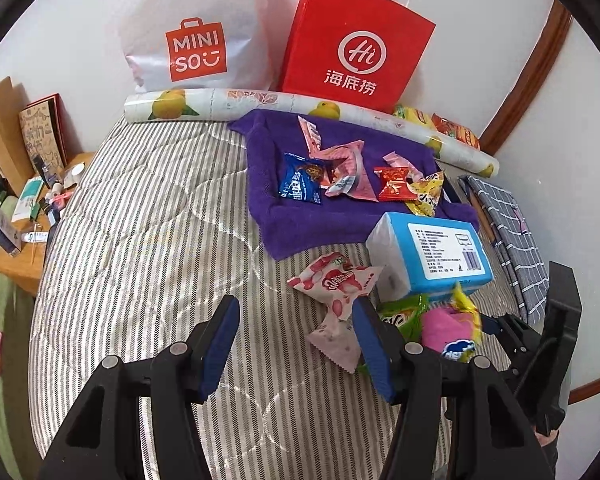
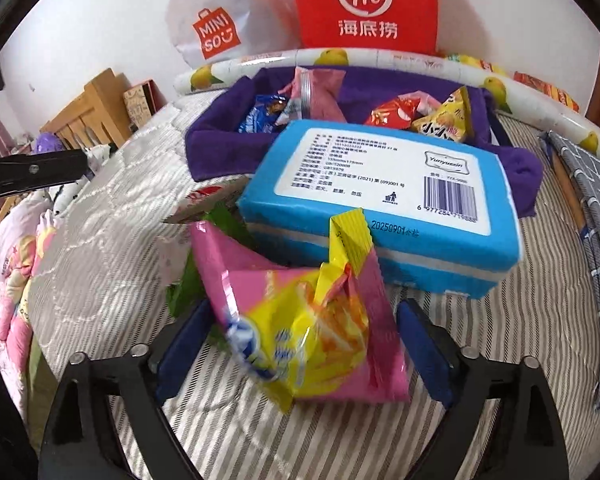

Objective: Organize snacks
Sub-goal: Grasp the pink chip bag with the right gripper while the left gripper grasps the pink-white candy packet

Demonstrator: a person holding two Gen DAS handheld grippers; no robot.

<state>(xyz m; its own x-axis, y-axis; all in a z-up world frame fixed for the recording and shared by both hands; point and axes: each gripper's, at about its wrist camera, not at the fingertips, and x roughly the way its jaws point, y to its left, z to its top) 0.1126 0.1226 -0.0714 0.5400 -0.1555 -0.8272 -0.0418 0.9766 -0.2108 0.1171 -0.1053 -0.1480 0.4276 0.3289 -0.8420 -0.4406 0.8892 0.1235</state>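
Note:
On the striped bed a purple towel [image 1: 300,224] holds several wrapped snacks: a blue packet [image 1: 300,188], pink ones [image 1: 342,158], a red one [image 1: 394,184] and a yellow one [image 1: 428,196]. In front of the towel lies a blue tissue pack [image 2: 380,200]. My right gripper [image 2: 304,348] is open, and a blurred pink and yellow snack packet [image 2: 300,320] sits loose between its fingers, over a green packet [image 2: 188,288]. My left gripper [image 1: 296,344] stands open above the bedding. A pink-and-white strawberry packet [image 1: 336,284] lies by its right finger [image 1: 374,356].
A white Miniso bag [image 1: 196,40] and a red paper bag [image 1: 356,40] lean on the back wall behind a rolled lemon-print sheet [image 1: 240,100]. A grey checked cloth [image 1: 512,240] lies at the right. A cluttered wooden bedside table [image 1: 20,256] stands at the left.

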